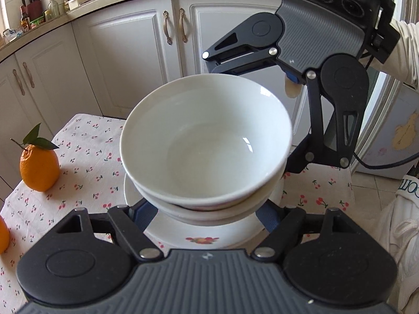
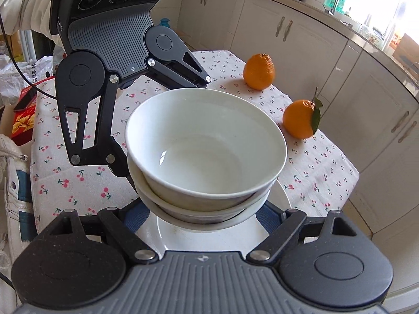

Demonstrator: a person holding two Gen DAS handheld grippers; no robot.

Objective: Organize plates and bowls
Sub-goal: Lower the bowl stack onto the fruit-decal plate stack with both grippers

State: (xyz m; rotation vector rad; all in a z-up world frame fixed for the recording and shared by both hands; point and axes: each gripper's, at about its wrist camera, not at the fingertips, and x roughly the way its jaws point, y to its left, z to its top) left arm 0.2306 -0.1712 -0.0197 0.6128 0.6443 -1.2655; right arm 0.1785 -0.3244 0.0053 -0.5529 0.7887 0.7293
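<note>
Two white bowls are nested, the upper bowl (image 1: pixel 207 141) (image 2: pixel 207 144) inside the lower bowl (image 1: pixel 209 213) (image 2: pixel 204 216). They sit on a white plate (image 1: pixel 201 238) (image 2: pixel 209 238) with a fruit print, over the cherry-print tablecloth (image 1: pixel 86 162). My left gripper (image 1: pixel 204 217) comes in from the near side, its blue pads (image 1: pixel 142 216) against the lower bowl just above the plate. My right gripper (image 2: pixel 201 218) holds the same bowl from the opposite side, and its grey housing (image 1: pixel 314 34) shows beyond the stack. Whether the plate touches the table I cannot tell.
Two oranges (image 2: pixel 259 72) (image 2: pixel 301 119) stand on the cloth; one with a leaf (image 1: pixel 39 167) is left of the stack. White kitchen cabinets (image 1: pixel 125 52) surround the table. A red box (image 2: pixel 23 120) and plastic bags lie at one table end. A person's pale sleeve (image 1: pixel 403 52) is behind the right gripper.
</note>
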